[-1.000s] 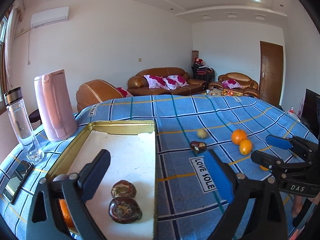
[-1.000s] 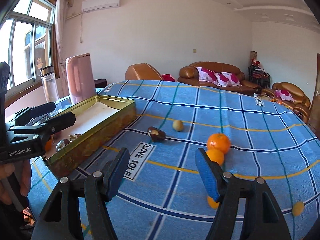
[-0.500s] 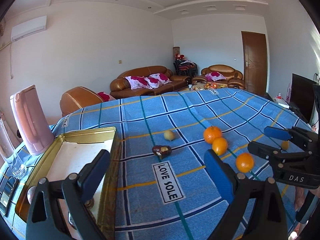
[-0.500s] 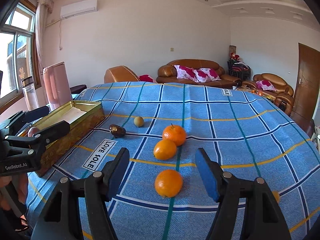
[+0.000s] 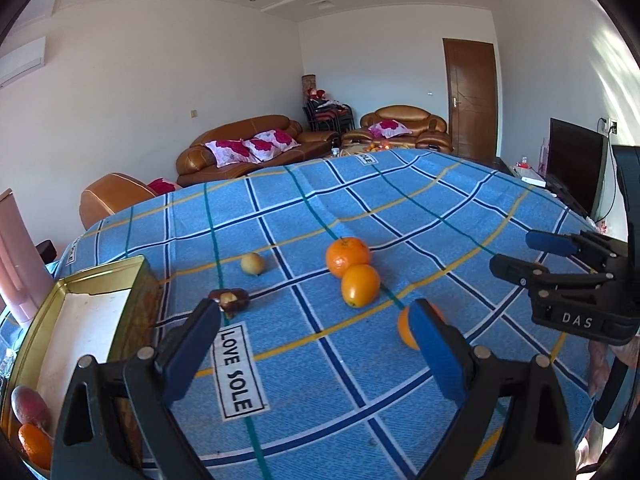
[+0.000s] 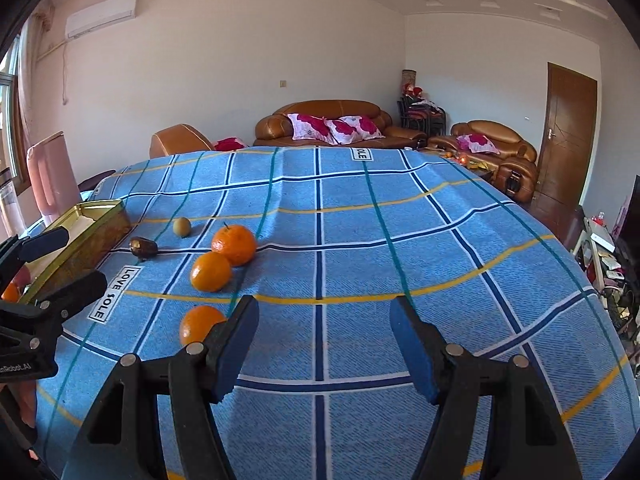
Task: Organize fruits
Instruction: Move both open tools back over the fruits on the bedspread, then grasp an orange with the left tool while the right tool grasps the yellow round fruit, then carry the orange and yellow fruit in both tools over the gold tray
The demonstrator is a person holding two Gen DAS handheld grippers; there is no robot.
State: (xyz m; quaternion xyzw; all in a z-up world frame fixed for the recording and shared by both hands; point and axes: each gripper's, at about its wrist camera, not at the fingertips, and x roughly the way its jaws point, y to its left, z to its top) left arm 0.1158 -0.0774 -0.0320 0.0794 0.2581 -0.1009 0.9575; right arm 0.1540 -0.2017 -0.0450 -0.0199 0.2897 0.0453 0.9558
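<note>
1. The left gripper point(image 5: 316, 330) and the right gripper point(image 6: 322, 328) hover over the blue checked tablecloth point(image 6: 400, 240), jaws apart, nothing between them.
2. Nearest lies one orange point(image 6: 199, 325) (partly hidden by a pad).
3. Beyond it, two oranges point(image 5: 354, 270) touch.
4. Further left sit a dark brown fruit point(image 5: 232, 301) and a small pale fruit point(image 5: 253, 264).
5. The gold tin point(image 5: 140, 280) holds more fruit at the left edge.

The bench point(image 5: 460, 216) wears a blue checked cloth point(image 6: 400, 240) with a "LOVE SOLE" label point(image 5: 236, 372). On it, at 9 o'clock, sits a gold tin tray point(image 5: 142, 280). Toward 12 lie a brown fruit point(image 5: 231, 302) and a pale round fruit point(image 5: 253, 264). Three oranges point(image 6: 234, 244) point(image 6: 211, 271) point(image 6: 199, 324) line up at centre, the farther two touching.
</note>
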